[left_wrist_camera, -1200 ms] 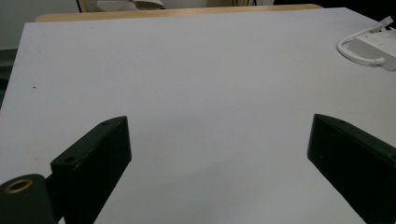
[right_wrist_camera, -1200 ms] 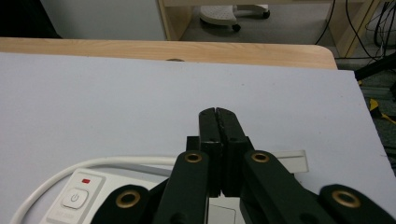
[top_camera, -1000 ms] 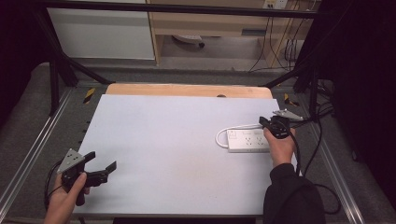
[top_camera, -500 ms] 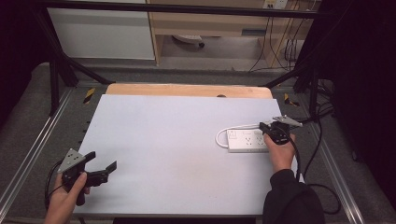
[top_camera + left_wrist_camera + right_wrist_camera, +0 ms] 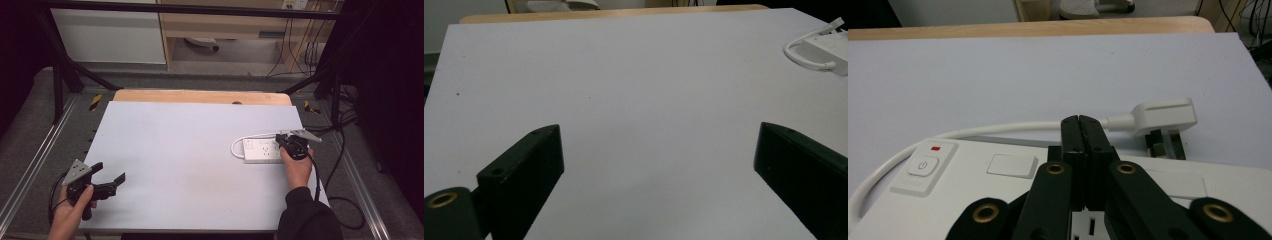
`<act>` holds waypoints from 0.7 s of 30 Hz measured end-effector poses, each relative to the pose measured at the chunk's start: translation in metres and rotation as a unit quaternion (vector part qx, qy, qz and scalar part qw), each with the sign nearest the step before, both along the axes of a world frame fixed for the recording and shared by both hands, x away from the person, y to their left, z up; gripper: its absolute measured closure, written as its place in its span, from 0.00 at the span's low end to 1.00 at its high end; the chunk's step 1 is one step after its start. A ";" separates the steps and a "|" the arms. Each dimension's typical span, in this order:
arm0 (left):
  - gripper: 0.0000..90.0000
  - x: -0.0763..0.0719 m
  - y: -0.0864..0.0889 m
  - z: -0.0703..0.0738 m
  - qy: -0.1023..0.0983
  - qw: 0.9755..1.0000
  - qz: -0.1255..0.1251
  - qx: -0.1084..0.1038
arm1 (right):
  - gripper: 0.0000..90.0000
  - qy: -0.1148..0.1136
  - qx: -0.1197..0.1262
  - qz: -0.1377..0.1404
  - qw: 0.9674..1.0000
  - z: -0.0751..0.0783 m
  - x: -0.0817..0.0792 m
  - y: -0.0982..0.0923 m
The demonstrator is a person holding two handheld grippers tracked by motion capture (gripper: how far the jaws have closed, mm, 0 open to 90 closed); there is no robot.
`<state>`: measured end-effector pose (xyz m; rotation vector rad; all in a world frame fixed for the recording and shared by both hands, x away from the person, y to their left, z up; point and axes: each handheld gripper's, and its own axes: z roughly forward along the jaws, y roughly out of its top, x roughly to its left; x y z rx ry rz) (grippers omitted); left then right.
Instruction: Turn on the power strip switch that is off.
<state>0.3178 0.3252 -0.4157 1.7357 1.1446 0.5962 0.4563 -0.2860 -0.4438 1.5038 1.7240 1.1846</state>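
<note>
Your smooth pale-grey table board point(image 5: 190, 150) carries the flat white plastic power strip point(image 5: 262, 150) at its right side — its white cable point(image 5: 998, 131) looping to a blocky plug point(image 5: 1165, 114). Your right gripper point(image 5: 1079, 122), jaws clenched on nothing, hovers over the strip; your left gripper point(image 5: 107, 181) — released wide — sits near-left, well apart.

A white power strip point(image 5: 262, 150) is lying flat near the table's right edge, its power button point(image 5: 922, 165) sitting under a small red mark. Its white cord point(image 5: 998, 131) is looping round to a plug point(image 5: 1163, 114) resting just beside it.
</note>
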 end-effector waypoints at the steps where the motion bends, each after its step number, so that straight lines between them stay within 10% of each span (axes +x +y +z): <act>1: 0.07 0.000 0.000 0.000 0.001 1.000 0.000 0.001 | 1.00 0.003 0.003 0.000 1.000 -0.002 0.000 0.001; 21: 0.07 0.001 0.002 -0.001 0.004 1.000 0.007 0.001 | 1.00 0.016 -0.011 0.003 1.000 -0.008 0.002 0.006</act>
